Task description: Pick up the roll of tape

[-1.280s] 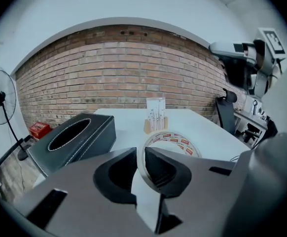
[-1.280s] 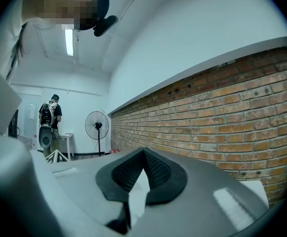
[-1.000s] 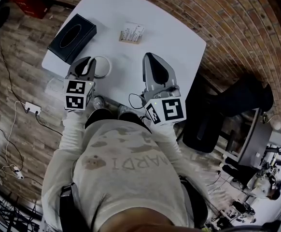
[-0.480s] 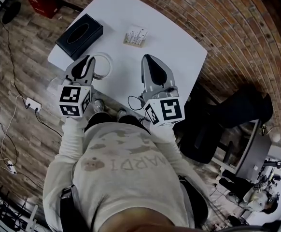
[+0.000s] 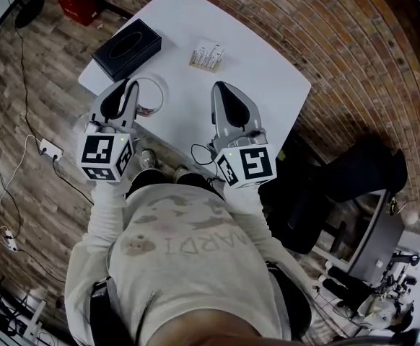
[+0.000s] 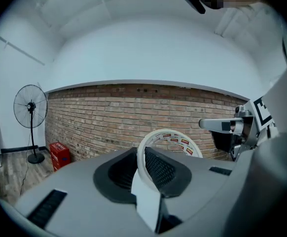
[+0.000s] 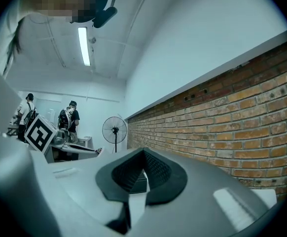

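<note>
- Head view: the left gripper (image 5: 129,91), left of centre, has the roll of tape (image 5: 151,96) by its rim, over the near edge of the white table (image 5: 268,71). The right gripper (image 5: 219,89) sits mid-frame.
- Left gripper view: the jaws are pinched narrow on the roll's wall, lower centre. The pick looks basically done, so the next move is just keeping the squeeze steady.
- Right gripper view: the jaws are closed together with nothing in them.

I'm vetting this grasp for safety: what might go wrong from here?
The left gripper pinches only one thin wall of the roll of tape; the rest sticks out past the jaws, so it may swivel or slip. It hangs near the edge of the table, so a drop might reach the floor.
</note>
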Demonstrator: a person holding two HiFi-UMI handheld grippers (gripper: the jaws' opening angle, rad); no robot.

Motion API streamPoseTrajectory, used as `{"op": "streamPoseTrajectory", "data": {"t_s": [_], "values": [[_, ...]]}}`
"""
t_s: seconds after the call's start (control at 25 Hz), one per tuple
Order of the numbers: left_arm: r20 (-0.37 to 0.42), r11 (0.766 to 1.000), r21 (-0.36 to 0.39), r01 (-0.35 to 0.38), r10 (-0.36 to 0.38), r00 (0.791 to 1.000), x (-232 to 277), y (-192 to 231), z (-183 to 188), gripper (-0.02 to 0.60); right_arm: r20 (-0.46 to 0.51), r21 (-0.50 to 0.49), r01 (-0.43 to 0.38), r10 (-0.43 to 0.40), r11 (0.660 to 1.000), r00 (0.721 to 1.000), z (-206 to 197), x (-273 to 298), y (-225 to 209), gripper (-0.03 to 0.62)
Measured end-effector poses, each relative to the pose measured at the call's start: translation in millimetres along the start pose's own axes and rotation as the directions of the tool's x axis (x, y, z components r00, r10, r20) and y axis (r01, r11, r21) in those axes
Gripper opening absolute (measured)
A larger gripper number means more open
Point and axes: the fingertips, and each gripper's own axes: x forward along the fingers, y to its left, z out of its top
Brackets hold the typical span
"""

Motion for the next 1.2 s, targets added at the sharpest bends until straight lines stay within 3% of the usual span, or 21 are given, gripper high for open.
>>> {"op": "streamPoseTrajectory", "data": {"t_s": [0.52,1.2], "values": [[0.161,0.996,-0.011,-0.091,0.092,0.983,-49,-19,37,0.057,0.037,-0.011,-0.046,0.046,0.999,0.998,16,-30,10,0.011],[0.244,0.990,-0.002,-0.144,0.140,0.960,-70,-52,52,0.058,0.058,-0.024,-0.094,0.095,0.995,0.994,25,-60,3,0.011]]}}
